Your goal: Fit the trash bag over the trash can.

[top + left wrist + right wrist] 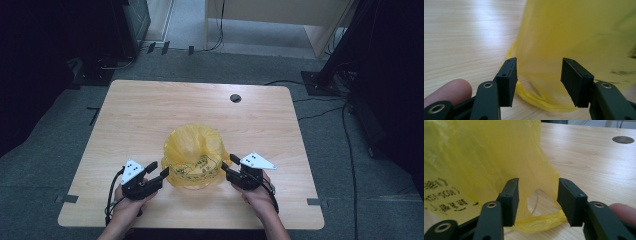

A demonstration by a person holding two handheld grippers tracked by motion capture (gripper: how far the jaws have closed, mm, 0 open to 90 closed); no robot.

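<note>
The left gripper (161,170) has its jaws parted about halfway, gripping nothing, with the yellow plastic bag (194,156) just beyond them and its handle loop lying on the desk (135,115) between the tips. The right gripper (229,165) is likewise half open and empty-jawed at the bag's other side. The bag sits puffed up near the desk's near edge, midway along it, with a round cable hole (235,98) well apart toward the far edge.

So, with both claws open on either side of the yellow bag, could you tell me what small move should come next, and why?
Probably ease the left claw forward and close it on the bag handle loop. Its jaws stand open with the loop lying on the table just ahead of them, unheld; the right claw faces its own loop likewise.
</note>
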